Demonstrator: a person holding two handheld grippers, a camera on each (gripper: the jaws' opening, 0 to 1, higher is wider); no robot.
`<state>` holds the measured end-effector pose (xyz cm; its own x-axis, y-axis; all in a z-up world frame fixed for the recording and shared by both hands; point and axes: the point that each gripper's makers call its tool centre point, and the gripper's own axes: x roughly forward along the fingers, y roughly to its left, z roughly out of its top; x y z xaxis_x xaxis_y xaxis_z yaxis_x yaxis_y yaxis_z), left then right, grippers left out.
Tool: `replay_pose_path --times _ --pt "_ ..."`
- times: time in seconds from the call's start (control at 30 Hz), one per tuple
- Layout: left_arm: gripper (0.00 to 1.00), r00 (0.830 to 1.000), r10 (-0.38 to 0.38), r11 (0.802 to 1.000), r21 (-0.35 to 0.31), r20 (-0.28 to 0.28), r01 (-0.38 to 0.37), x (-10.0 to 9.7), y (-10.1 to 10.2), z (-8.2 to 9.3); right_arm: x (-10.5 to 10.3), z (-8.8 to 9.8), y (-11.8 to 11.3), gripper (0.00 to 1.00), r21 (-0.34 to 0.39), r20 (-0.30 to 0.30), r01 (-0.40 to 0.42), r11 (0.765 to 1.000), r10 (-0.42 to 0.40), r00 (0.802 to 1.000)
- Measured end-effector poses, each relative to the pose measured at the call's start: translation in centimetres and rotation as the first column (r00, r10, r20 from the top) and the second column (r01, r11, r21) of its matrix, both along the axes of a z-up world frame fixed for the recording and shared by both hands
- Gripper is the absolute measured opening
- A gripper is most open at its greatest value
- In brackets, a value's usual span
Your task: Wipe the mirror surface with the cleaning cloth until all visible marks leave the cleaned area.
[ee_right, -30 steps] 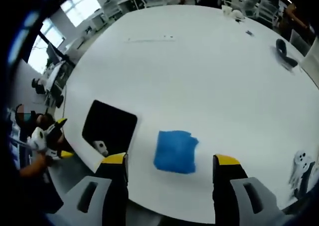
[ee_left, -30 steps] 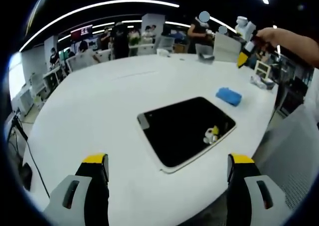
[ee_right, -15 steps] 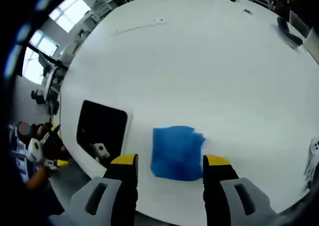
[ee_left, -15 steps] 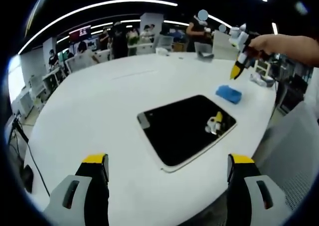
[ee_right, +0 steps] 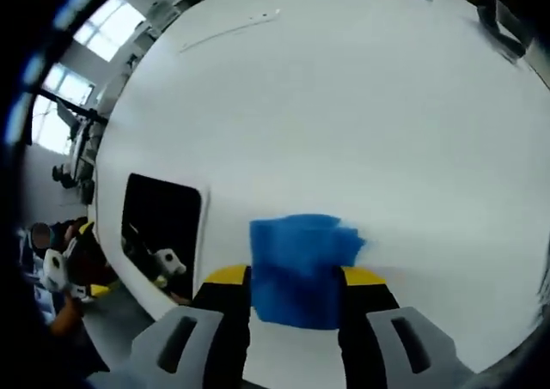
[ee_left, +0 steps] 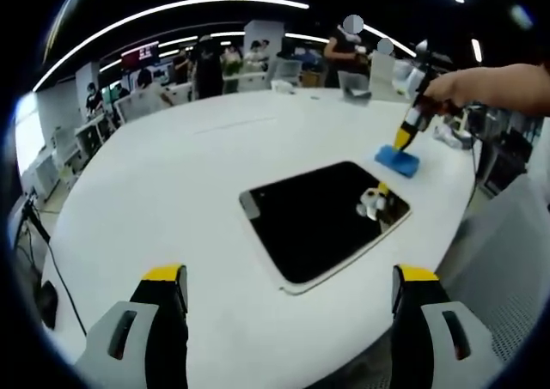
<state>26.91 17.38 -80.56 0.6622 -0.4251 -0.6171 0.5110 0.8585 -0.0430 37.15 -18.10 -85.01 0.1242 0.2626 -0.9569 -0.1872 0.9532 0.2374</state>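
**Right tool straddles the blue cloth beside the mirror, ready to pick it up**

In the left gripper view, the left tool point(ee_left: 288, 299) hovers above the near edge of a large white bench point(ee_left: 163, 191), its two yellow-tipped jaws spread wide with nothing between them. Ahead of it, toward the right, a dark rectangular mirror point(ee_left: 322, 217) with rounded corners lies flat on the bench. Small pale and yellow shapes near the mirror's far right corner look like a reflection of the tool above; whether any true marks sit on the glass cannot be told. Just past that corner lies the blue cleaning cloth point(ee_left: 397, 160), and the right tool point(ee_left: 406, 135), held by a person's hand point(ee_left: 447, 84), points down at it with its tip touching or nearly touching the fabric.

In the right gripper view, the mirror point(ee_right: 159, 230) is at the left and the folded cleaning cloth point(ee_right: 299, 258) lies flat between the right tool's point(ee_right: 296, 277) jaws, which stand open on either side of it, not yet pinching.

The step in hand appears to be grasping the cloth. To do it well, the jaws should go down to the bench and close on a thick fold near the cloth's middle, so that enough fabric hangs free to cover the glass. The left tool could steady the mirror's near edge during wiping.
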Motion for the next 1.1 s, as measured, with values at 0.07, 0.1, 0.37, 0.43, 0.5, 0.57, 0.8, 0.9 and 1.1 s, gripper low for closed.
replay_pose_path --times 0.07,0.1,0.37,0.43,0.5,0.57,0.8,0.9,1.1 --pt "0.99 1.0 -0.002 1.0 0.003 -0.001 0.002 0.0 0.0 -0.1 0.1 -0.3 -0.2 0.32 -0.011 -0.007 0.012 1.0 -0.012 1.0" --pt "0.99 1.0 -0.002 1.0 0.004 -0.001 0.002 0.0 0.0 -0.1 0.2 -0.6 -0.3 0.3 -0.017 -0.007 0.015 1.0 -0.015 1.0" --pt "0.99 1.0 0.007 1.0 0.003 0.001 -0.007 0.1 0.1 -0.1 0.0 -1.7 -1.2 0.2 -0.124 -0.003 -0.028 0.992 0.028 1.0" --pt "0.99 1.0 0.009 1.0 0.002 0.002 -0.009 0.1 0.1 -0.1 0.0 -1.6 -0.9 0.2 -0.129 -0.007 -0.019 0.991 0.018 1.0" --pt "0.99 1.0 0.011 1.0 0.001 0.003 -0.011 0.2 0.1 0.0 -0.1 -1.6 -0.8 0.2 -0.163 -0.01 -0.033 0.986 0.032 0.999" --pt "0.99 1.0 0.013 1.0 0.004 0.003 -0.013 0.1 0.2 0.0 -0.2 -1.6 -0.7 0.19 -0.181 -0.012 -0.02 0.983 0.018 1.0" --pt "0.99 1.0 0.021 1.0 0.001 0.007 -0.021 0.2 0.3 0.1 -0.4 -1.7 0.2 0.04 -0.141 -0.004 0.033 0.99 -0.034 0.999" --pt "0.99 1.0 0.018 1.0 0.004 0.008 -0.018 0.2 0.3 0.1 -0.5 -1.6 0.2 0.03 -0.094 -0.018 0.114 0.989 -0.116 0.993" --pt "0.99 1.0 0.02 1.0 0.0 0.01 -0.02 0.2 0.3 0.1 -0.1 -1.9 0.0 0.03 -0.101 -0.009 0.101 0.99 -0.102 0.995"
